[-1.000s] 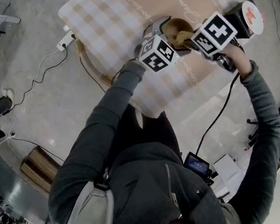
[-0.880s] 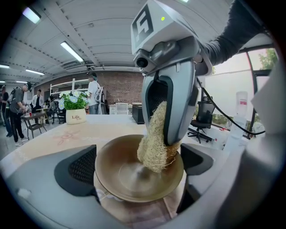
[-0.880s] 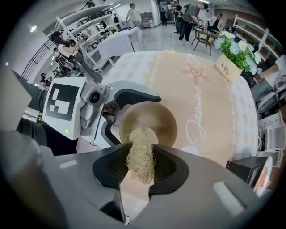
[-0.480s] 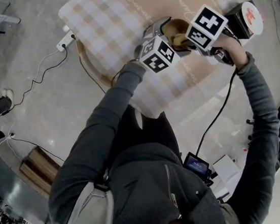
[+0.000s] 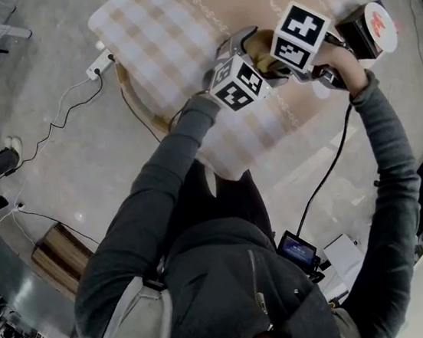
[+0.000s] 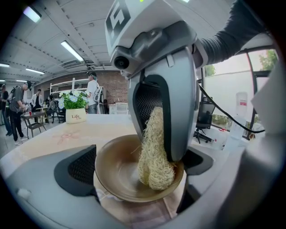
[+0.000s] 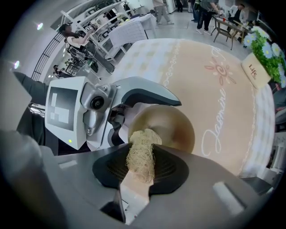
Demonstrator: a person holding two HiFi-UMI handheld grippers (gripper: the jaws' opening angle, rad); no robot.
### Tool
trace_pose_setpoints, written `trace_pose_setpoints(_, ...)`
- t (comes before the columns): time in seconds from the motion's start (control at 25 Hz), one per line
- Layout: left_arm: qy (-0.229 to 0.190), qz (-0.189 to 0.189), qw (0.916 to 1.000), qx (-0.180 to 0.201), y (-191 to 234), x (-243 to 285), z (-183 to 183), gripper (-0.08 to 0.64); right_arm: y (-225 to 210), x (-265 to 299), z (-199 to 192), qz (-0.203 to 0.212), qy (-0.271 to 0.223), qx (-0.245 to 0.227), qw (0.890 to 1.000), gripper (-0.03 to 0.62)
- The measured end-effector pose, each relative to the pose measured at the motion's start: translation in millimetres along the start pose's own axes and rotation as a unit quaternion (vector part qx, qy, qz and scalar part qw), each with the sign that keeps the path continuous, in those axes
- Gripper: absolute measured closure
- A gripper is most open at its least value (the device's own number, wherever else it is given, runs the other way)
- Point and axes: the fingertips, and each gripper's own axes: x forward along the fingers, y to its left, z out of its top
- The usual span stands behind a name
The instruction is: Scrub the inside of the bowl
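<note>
Checked tablecloth (image 5: 155, 32): bowl (image 6: 111, 165) under scrub.
Left gripper (image 6: 136, 176) clamps bowl steady; right gripper (image 7: 139, 167) pinches loofah scrubber (image 6: 154, 152), rubbing inside.

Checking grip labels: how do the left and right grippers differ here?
The left gripper clamps the bowl, jaws wide; the right gripper pinches the scrubber, jaws close. The left gripper holds the bowl from outside; the right gripper reaches down into it, scrubber against the inside. Both are shut on something.
</note>
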Motion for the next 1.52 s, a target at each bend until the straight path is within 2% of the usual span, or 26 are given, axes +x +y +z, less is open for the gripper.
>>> trace_pose_setpoints(0.68,-0.001,-0.002,1.0,-0.004,2,0,-1,-0.025,8,4,20,0.022,-0.023,-0.003,0.999,0.485)
trace_pose_setpoints(1.52,0.003,-0.007,0.9999,-0.008,0,1,-2,-0.022,2,5,38,0.0,-0.033,-0.014,0.999,0.488)
